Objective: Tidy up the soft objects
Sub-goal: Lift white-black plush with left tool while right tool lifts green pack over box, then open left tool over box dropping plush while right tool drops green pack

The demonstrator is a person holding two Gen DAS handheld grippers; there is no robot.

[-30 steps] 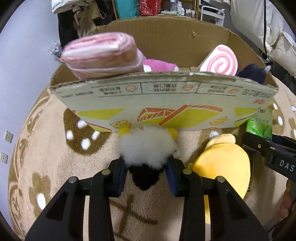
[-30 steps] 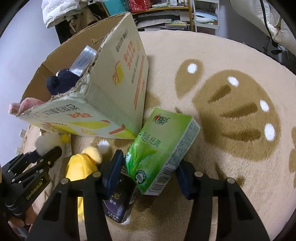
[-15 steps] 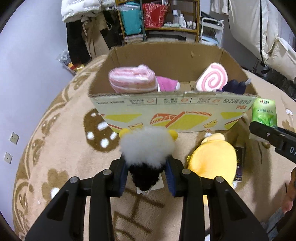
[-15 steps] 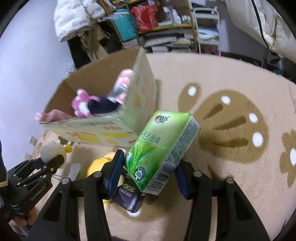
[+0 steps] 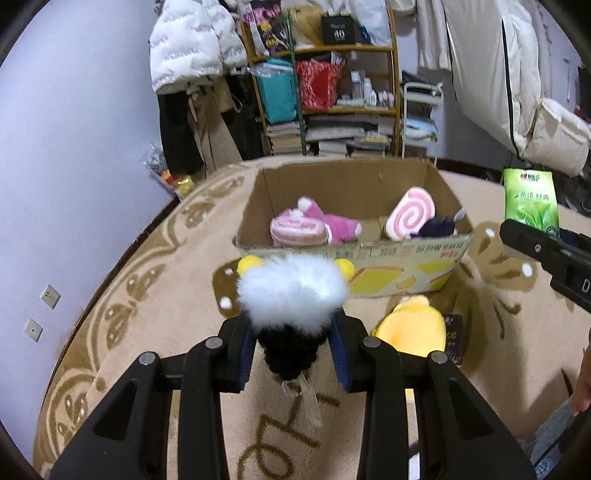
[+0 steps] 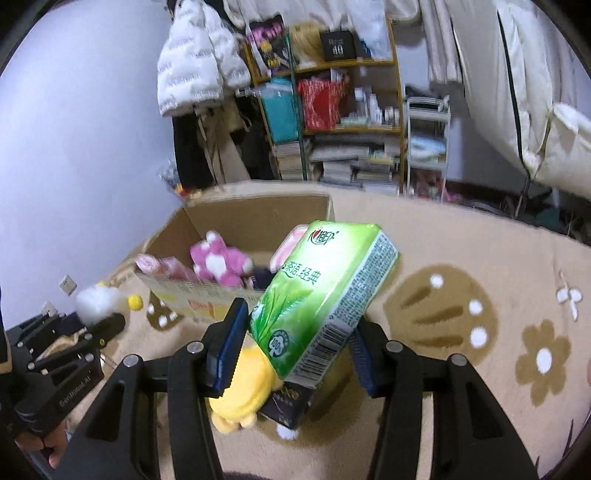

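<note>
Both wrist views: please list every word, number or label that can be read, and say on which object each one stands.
"100%": round seal on the green tissue pack; its large white Chinese characters are legible, the side print too small.
"GenRobot.AI": side of the left gripper.
"10": black box on the shelf.
Cardboard box: front print upside down and blurred, unreadable.
Dark packet on the rug: gold lettering too blurred.

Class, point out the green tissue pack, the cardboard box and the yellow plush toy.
green tissue pack (image 6: 317,295), right wrist view, printed front face.
cardboard box (image 5: 406,258), left wrist view, near outer wall.
yellow plush toy (image 5: 410,328), left wrist view, rounded top.
</note>
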